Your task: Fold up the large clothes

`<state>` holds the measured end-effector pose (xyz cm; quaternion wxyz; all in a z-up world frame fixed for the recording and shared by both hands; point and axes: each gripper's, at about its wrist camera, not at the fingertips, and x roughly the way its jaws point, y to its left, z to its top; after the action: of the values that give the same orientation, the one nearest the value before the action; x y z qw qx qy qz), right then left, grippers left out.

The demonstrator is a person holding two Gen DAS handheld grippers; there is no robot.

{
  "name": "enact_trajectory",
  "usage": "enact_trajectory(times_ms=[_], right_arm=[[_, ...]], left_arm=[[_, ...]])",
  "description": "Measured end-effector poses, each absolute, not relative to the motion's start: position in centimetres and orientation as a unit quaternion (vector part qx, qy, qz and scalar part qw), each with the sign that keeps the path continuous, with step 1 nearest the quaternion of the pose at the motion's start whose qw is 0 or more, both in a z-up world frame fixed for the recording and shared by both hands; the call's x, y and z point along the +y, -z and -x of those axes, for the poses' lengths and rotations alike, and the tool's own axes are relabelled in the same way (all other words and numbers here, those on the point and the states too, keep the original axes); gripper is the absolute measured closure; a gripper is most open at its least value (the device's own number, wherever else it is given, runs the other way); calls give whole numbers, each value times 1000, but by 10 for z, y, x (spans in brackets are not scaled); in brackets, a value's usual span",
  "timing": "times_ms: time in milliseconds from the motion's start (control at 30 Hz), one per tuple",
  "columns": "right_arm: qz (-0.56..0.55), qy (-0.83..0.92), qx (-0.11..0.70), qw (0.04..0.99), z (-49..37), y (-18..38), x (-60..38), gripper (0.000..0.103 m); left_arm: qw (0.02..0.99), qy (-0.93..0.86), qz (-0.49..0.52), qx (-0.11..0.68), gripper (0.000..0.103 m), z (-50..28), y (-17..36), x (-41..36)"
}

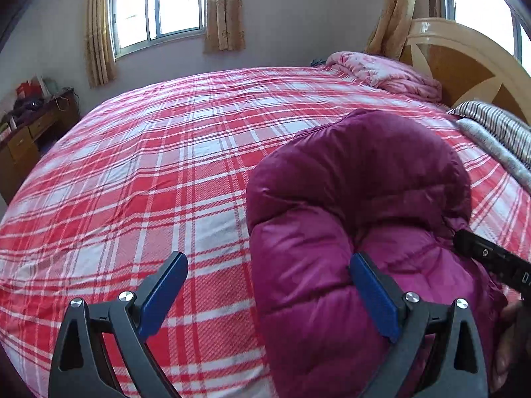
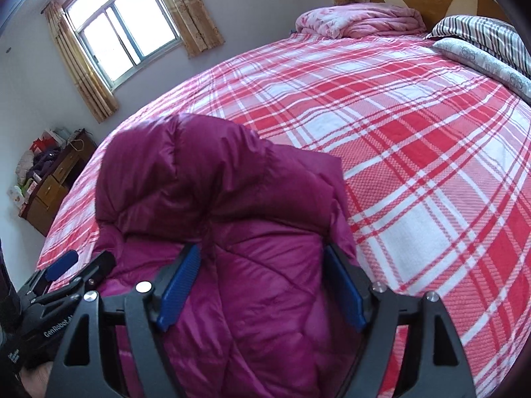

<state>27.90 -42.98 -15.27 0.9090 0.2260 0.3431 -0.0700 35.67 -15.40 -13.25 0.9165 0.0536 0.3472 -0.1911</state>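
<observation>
With the magenta down jacket (image 2: 232,232) lying bundled on the plaid bed (image 1: 132,165) and both the left hand-held gripper (image 1: 268,278) and the right hand-held gripper (image 2: 262,285) released, judge this fold laid down and next flatten or re-grasp an edge.

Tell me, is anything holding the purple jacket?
Left hand-held gripper: nothing. The jacket lies between the jaws of the right hand-held gripper; whether they squeeze it cannot be told.
</observation>
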Motion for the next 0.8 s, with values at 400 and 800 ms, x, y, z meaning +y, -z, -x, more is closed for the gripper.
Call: enact_trajectory(times_ms=[400, 800], right_arm=[[-279, 27, 353, 892, -250, 168, -462, 12], [-274, -36, 374, 886, -261, 178, -446, 53]], left_arm=[[871, 267, 91, 402, 5, -346, 157, -131], [857, 324, 69, 395, 5, -346, 159, -162]])
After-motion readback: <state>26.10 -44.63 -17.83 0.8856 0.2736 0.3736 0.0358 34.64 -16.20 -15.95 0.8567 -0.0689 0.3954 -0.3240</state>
